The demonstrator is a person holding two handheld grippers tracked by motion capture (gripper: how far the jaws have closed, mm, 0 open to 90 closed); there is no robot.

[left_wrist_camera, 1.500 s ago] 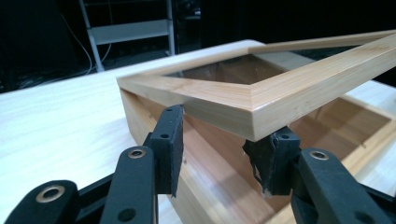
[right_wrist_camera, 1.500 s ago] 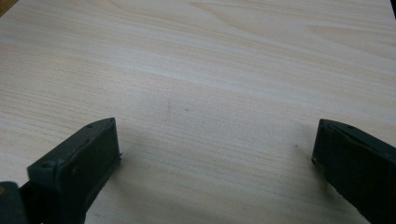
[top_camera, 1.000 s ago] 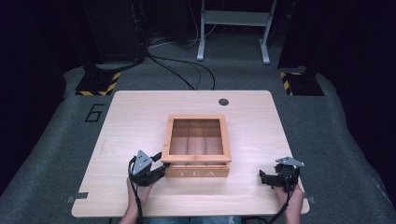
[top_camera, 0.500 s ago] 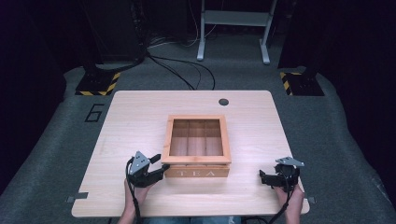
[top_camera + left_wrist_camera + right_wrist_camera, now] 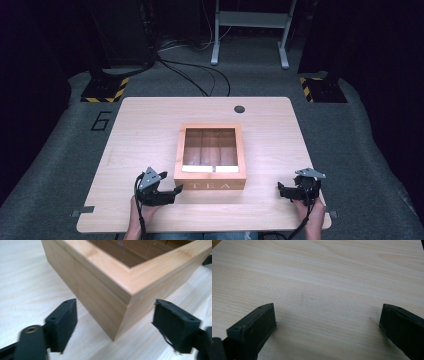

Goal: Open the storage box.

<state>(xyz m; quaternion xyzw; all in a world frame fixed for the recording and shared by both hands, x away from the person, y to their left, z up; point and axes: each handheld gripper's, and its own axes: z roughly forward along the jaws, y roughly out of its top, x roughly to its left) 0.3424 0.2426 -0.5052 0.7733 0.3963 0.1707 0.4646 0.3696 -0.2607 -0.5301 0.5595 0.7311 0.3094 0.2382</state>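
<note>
We count one wooden table [image 5: 150, 130] and one wooden box [image 5: 210, 157] on it, with the word TEA on its front. Inside the box we see three compartments, and two pale flat pieces [image 5: 197, 168] lie at the near side of them. There are two grippers, the left gripper [image 5: 172, 190] and the right gripper [image 5: 281, 189], each with two black jaws, and two hands of one person hold them. We count one round dark hole [image 5: 239, 108] in the table and two yellow-black striped bases [image 5: 104, 90] on the floor.
</note>
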